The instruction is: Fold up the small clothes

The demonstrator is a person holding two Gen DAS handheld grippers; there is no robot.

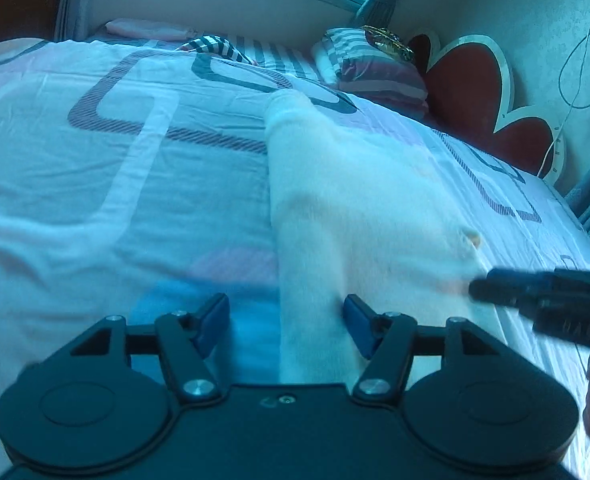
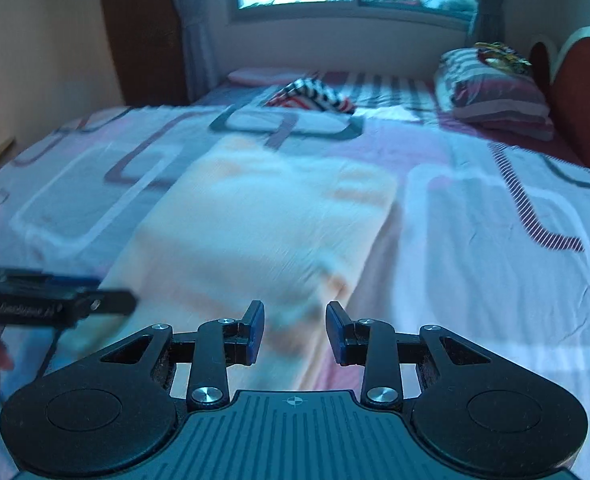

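While both grippers hang over the near end of the pale garment (image 2: 255, 216) on the bed (image 2: 495, 240) | left gripper (image 1: 286, 322) jaws wide, empty | right gripper (image 2: 295, 330) jaws narrower, empty | step: likely between folds | next: grasp near edge, fold toward far end.

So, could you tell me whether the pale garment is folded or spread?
Folded: the pale garment lies as a neat rectangle with doubled edges.
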